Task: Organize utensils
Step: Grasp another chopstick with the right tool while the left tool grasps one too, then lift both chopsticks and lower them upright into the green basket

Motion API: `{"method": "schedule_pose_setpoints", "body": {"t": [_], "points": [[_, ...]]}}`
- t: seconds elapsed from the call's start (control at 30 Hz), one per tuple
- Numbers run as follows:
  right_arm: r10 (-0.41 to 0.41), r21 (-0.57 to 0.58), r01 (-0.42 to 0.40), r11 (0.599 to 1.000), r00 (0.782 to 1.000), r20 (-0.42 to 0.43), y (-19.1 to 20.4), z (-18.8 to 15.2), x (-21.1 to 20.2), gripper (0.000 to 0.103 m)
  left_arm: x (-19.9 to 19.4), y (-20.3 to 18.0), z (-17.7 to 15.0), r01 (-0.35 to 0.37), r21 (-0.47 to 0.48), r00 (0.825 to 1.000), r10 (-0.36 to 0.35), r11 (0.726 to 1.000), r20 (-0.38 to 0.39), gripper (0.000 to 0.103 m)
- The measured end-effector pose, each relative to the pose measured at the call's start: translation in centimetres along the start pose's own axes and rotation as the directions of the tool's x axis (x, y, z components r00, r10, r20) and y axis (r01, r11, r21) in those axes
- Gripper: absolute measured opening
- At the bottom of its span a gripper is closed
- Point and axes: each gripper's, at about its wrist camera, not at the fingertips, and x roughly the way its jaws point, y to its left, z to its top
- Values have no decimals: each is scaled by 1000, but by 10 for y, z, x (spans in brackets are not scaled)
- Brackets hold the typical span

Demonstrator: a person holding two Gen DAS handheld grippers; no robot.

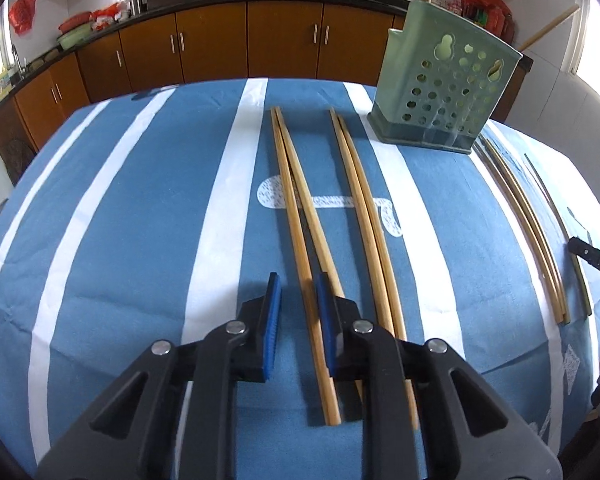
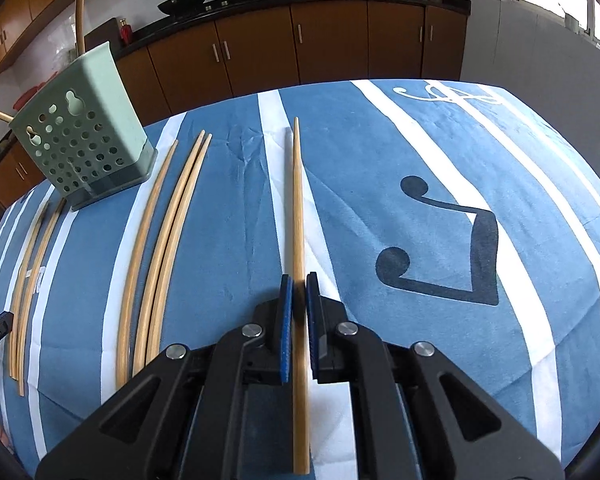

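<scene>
Right hand-held gripper (image 2: 299, 294) clamps one chopstick (image 2: 298, 216); left hand-held gripper (image 1: 298, 294), narrow, straddles another (image 1: 300, 240) near green holder (image 1: 440, 84).

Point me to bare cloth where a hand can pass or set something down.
Free: the wide striped stretch left of the left chopstick pair out to the tablecloth edge, and the area right of the gripped chopstick, around the dark note print. Crowded: the middle strip of chopstick pairs, up to the green holder.

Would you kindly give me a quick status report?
Right tool shut on one chopstick. Left tool open over a pair. Holder unobstructed.
</scene>
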Motion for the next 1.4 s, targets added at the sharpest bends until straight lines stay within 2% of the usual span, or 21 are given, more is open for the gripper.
{"method": "schedule_pose_setpoints", "body": {"t": [0.13,0.27,0.37,0.5,0.8,0.9,1.4], "points": [[5,-17,-5,1000,1000,1,3,0,0,8,3,0,4,-26,6,1000,26,1000,11,9],[19,-46,-19,999,1000,0,11,2,2,8,12,14,18,-53,-30,998,54,998,19,8],[5,-70,-4,998,1000,11,16,2,4,8,19,31,28,-74,-62,997,76,995,26,8],[-7,-88,9,996,1000,27,18,0,3,8,20,42,30,-46,-74,998,49,996,34,9],[4,-78,-2,997,1000,25,18,-1,3,9,21,36,30,-43,-52,998,45,998,33,17],[3,-78,-1,997,1000,25,18,0,3,9,21,33,30,-60,-38,998,61,997,32,17],[16,-61,-14,998,1000,23,16,0,4,10,22,37,30,-50,-47,998,52,998,35,18]]}}
